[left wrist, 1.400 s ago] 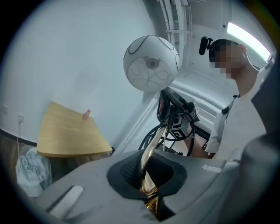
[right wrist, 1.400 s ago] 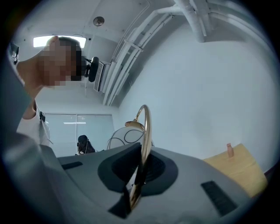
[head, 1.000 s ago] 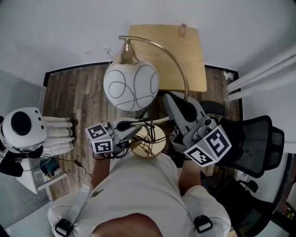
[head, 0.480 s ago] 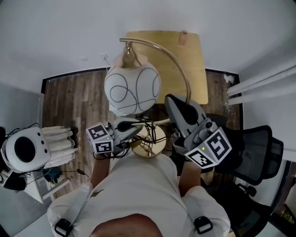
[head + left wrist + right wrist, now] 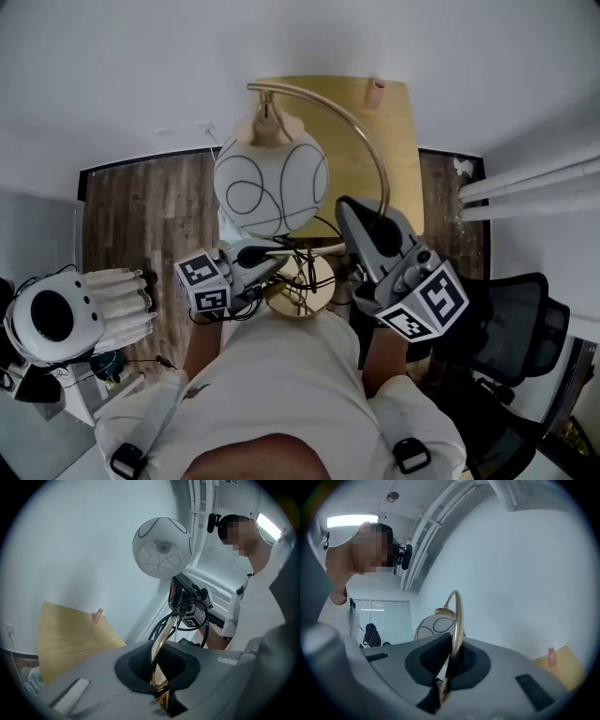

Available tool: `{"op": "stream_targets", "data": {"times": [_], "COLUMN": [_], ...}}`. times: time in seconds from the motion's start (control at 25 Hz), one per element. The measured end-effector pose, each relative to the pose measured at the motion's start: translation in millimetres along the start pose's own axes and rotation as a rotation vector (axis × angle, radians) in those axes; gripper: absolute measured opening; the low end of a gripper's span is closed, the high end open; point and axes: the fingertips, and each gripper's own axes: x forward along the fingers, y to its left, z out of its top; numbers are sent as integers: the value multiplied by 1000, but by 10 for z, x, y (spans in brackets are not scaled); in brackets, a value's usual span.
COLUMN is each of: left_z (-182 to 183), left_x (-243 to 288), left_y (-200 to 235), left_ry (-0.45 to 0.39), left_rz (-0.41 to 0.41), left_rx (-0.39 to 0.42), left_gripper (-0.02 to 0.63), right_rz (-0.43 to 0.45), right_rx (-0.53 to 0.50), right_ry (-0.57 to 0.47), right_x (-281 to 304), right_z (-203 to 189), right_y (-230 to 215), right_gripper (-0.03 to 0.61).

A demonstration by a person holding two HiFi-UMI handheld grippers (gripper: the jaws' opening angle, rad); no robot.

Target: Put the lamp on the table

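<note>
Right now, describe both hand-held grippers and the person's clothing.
Both hand-held grippers, left and right, have grey plastic bodies, black textured inner pads and a white cube with black square markers. The person wears a white short-sleeved shirt.

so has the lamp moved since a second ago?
Yes. In the head view the lamp has moved forward, toward the table: its globe now overlaps more of the tabletop than before.

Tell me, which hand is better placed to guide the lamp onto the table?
Probably right: the right tongs grip the lamp nearest the table; the left tongs hold it lower, near the base.
</note>
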Motion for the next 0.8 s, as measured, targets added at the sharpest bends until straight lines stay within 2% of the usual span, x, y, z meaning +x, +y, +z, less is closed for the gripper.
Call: {"op": "stream_targets", "data": {"times": [0.36,0.8], "left_z": [318,361], "left_x": [491,560], "left_y": [703,764], "left_ry": [34,23], "left_rz": [-15,-14], "left_rx": [-9,29], "left_gripper": [5,5], "right_rz": [-62,-82], "right_rx": [4,-52], "right_ry": [17,9], "right_x": [314,317], "right_z": [-9,28], "right_y": [-868,-900], "right_gripper": [2,2]}}
